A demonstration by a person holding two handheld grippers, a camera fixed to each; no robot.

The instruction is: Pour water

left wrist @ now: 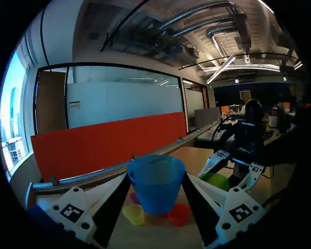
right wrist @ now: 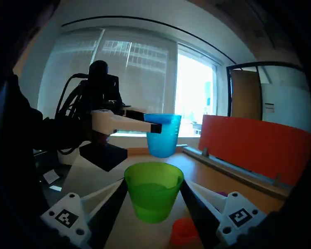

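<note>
Left gripper (left wrist: 155, 179) pinching blue cup (left wrist: 156, 195) between both fingers, cup upright, held above table (left wrist: 193, 157). Right gripper (right wrist: 153, 189) clamped on green cup (right wrist: 153, 203) same way, upright, apart from blue. Green looks part-filled, judging by darker lower band; blue contents can't tell. Neither cup tilted, so pour not started: closing gap, tipping, setting down all left. Small yellow cup (left wrist: 134, 213) and red cup (left wrist: 179, 212) on table below. Writing: square markers (left wrist: 71, 212) on fingers; wall sign (left wrist: 74, 105) too small to read; cups unbranded.
</note>
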